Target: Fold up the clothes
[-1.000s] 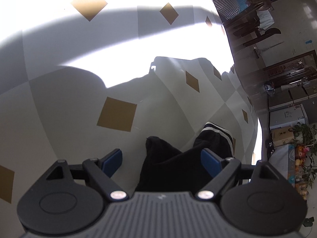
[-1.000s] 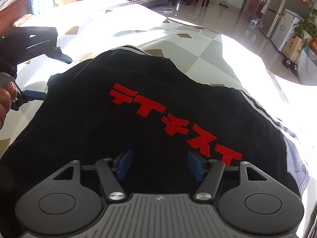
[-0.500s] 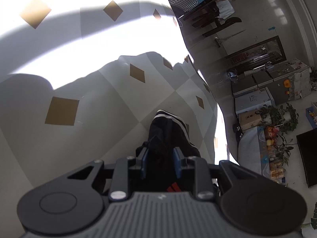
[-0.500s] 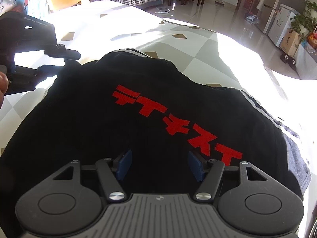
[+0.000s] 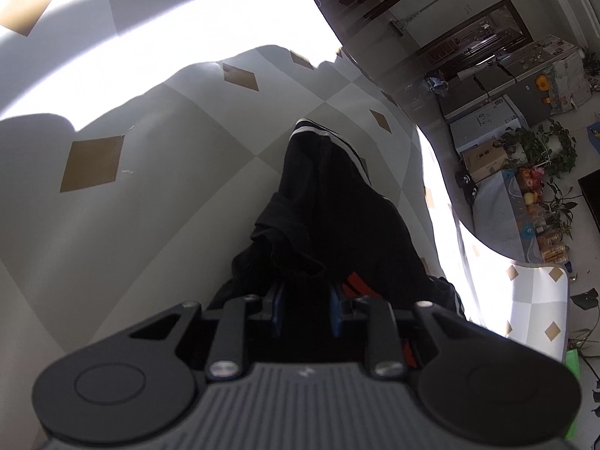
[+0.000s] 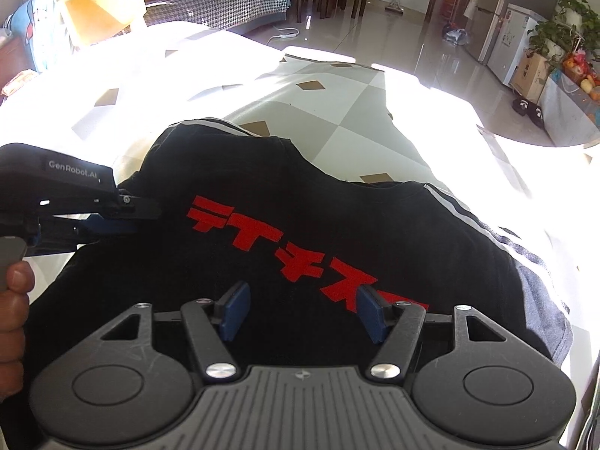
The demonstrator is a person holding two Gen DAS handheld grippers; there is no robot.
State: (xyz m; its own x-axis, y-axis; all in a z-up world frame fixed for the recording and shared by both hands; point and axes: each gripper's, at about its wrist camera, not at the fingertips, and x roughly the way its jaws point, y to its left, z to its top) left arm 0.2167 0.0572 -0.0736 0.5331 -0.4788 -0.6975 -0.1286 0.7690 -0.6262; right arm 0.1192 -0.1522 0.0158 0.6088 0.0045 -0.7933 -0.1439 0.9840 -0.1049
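A black T-shirt point(image 6: 300, 232) with red lettering and white-striped sleeves lies spread on the table. In the right wrist view my left gripper point(image 6: 142, 217) comes in from the left and is shut on the shirt's left edge. Its own view shows bunched black fabric point(image 5: 315, 232) pinched between the blue pads point(image 5: 279, 300), the sleeve stretching away from it. My right gripper point(image 6: 300, 309) hovers over the shirt's near part, open, with nothing between its fingers. A hand point(image 6: 13, 300) shows at the left edge.
The table wears a white and grey cloth with tan diamonds point(image 6: 337, 112), bright with sun at the far side. Beyond it are a checked sofa point(image 6: 225, 0), chairs, a fridge point(image 6: 510, 33) and plants point(image 5: 540, 157). The table edge curves close on the right.
My left gripper has shut on the shirt's edge and moved inward over the shirt, dragging the fabric with it. The right gripper stays open and has barely shifted.
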